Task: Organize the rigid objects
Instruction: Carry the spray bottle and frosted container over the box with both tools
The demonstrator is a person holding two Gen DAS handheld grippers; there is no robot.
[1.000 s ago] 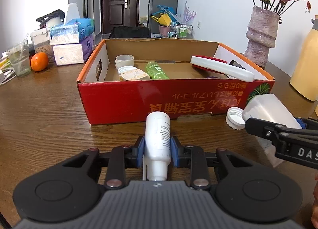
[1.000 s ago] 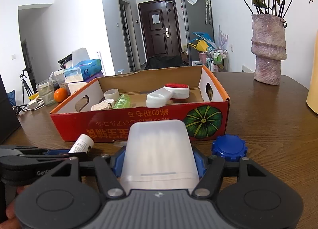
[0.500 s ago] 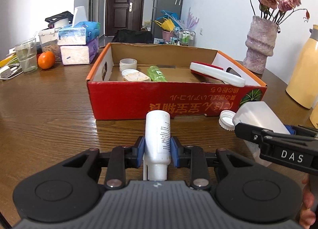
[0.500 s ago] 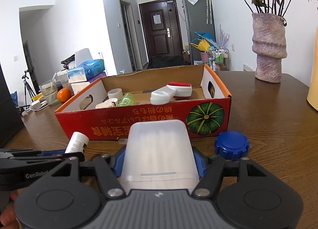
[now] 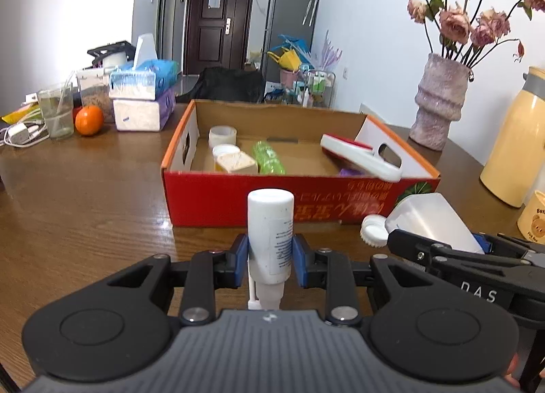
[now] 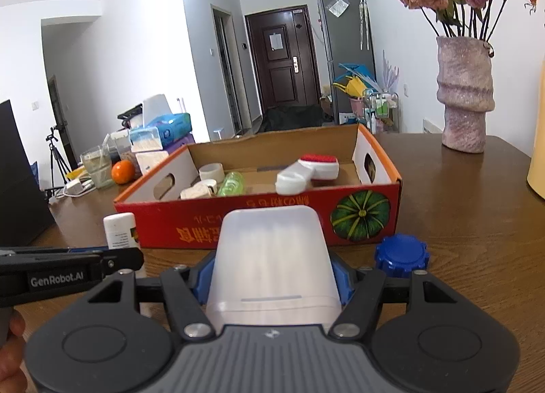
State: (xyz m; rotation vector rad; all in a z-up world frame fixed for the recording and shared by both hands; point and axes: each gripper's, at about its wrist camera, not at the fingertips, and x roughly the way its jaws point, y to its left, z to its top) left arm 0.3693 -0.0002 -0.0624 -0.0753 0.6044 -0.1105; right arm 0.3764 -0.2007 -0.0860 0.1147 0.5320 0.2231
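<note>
In the box (image 5: 238, 203) at twelve o'clock, several items already sit. Left hand-held gripper (image 5: 270, 258) pinches a white bottle (image 5: 270, 222), right hand-held gripper (image 6: 272, 278) a clear tub (image 6: 272, 256); two caps (image 6: 401, 255) wait on the table (image 5: 85, 205).

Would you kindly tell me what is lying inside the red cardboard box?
Inside the red cardboard box: a tape roll, a cream lidded jar, a green bottle, a white-and-red brush. A purple item beneath the brush is mostly covered.

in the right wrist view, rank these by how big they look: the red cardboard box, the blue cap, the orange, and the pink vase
1. red cardboard box
2. pink vase
3. blue cap
4. orange

The cap lies nearer the camera than the orange, so that gap may be partly nearness.
</note>
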